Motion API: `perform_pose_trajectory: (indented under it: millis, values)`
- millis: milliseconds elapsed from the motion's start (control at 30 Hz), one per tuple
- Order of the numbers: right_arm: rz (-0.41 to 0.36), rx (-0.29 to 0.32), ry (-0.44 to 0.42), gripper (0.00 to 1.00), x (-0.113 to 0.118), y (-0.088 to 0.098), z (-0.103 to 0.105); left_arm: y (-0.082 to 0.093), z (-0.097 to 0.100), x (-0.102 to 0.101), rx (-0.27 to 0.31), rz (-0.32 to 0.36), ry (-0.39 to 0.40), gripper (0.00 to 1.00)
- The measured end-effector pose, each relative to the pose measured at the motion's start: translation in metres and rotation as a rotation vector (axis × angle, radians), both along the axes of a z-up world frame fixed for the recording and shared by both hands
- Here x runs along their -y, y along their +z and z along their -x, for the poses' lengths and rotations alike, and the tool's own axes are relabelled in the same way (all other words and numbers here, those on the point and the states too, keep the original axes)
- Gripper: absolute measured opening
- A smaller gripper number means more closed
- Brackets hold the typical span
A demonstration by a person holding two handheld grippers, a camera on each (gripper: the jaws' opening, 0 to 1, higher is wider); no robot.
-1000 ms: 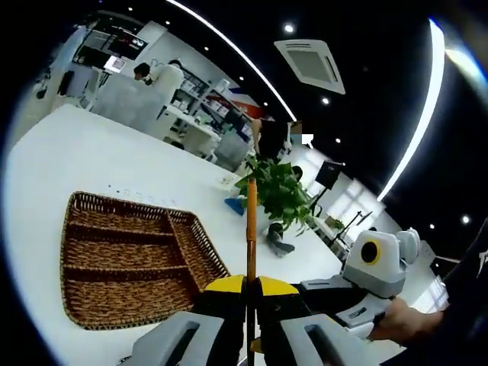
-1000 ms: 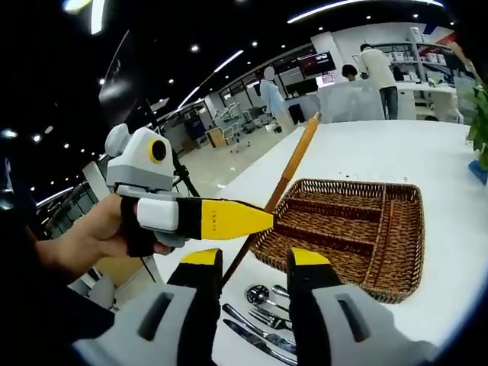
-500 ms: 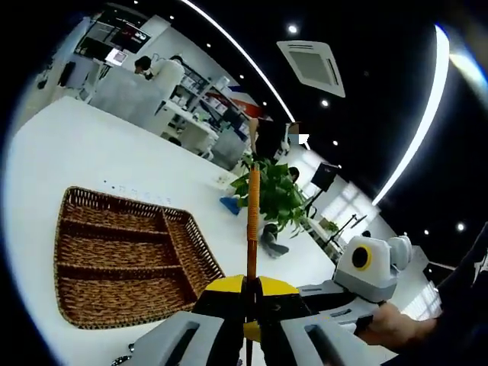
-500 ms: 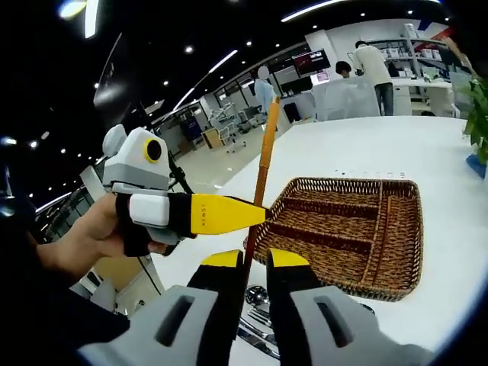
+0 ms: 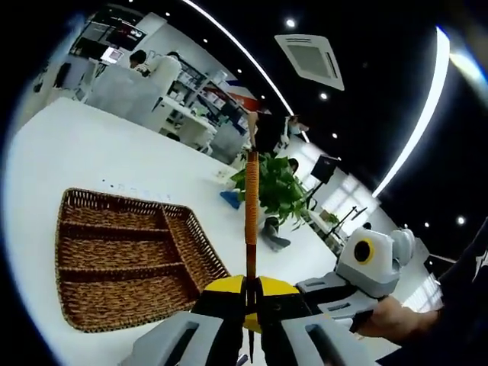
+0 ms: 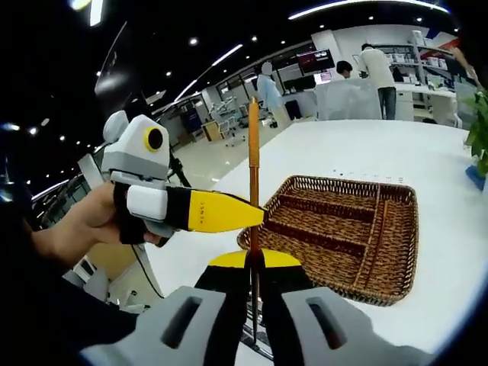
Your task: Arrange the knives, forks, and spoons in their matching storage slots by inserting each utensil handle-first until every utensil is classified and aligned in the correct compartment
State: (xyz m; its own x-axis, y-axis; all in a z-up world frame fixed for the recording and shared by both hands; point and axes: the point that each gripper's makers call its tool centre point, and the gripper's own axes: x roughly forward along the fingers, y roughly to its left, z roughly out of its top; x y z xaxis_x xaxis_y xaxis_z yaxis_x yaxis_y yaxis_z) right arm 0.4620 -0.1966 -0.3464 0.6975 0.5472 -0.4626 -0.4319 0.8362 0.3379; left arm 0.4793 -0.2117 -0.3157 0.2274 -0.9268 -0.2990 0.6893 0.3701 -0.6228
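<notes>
Left gripper (image 5: 250,305) has its fingers pinched tight on the orange-handled utensil (image 5: 251,206), handle pointing straight up, with the wicker tray (image 5: 122,259) lying off to the left on the white worktop (image 5: 76,152). Over in the right gripper view, the right gripper (image 6: 254,263) also has its fingers clamped on the same handle from below, and the left one's yellow tip meets it from the side. Tray compartments sit just behind.
</notes>
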Motion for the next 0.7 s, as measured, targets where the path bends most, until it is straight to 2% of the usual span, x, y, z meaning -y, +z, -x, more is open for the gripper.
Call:
perform_pose_trajectory:
  millis: [33, 100, 167, 267, 367, 500, 633, 700]
  values:
    - [0.0, -0.002, 0.001, 0.03, 0.0, 0.0, 0.0, -0.001, -0.001, 0.0, 0.029, -0.018, -0.005, 0.05]
    - [0.014, -0.003, 0.009, 0.03, 0.0, -0.001, 0.001, -0.001, 0.001, 0.001, 0.04, -0.034, -0.023, 0.05]
    - [0.011, 0.0, 0.005, 0.03, 0.001, 0.0, 0.0, -0.004, 0.002, -0.001, 0.098, -0.078, -0.053, 0.08]
    - [0.018, 0.0, 0.002, 0.03, 0.004, -0.001, -0.001, -0.003, 0.001, -0.001, 0.15, -0.086, -0.058, 0.16]
    - [0.029, -0.012, -0.014, 0.03, 0.011, -0.008, -0.004, -0.003, 0.001, -0.004, 0.174, -0.098, -0.056, 0.18]
    - [0.046, -0.026, -0.035, 0.03, 0.021, -0.015, -0.007, -0.011, -0.004, -0.016, 0.252, -0.164, -0.042, 0.31]
    - [0.06, -0.04, -0.08, 0.03, 0.037, -0.02, -0.015, -0.021, -0.007, -0.033, 0.294, -0.226, -0.029, 0.42]
    - [0.047, -0.054, -0.1, 0.03, 0.044, -0.022, -0.02, -0.027, -0.006, -0.041, 0.297, -0.252, -0.027, 0.44]
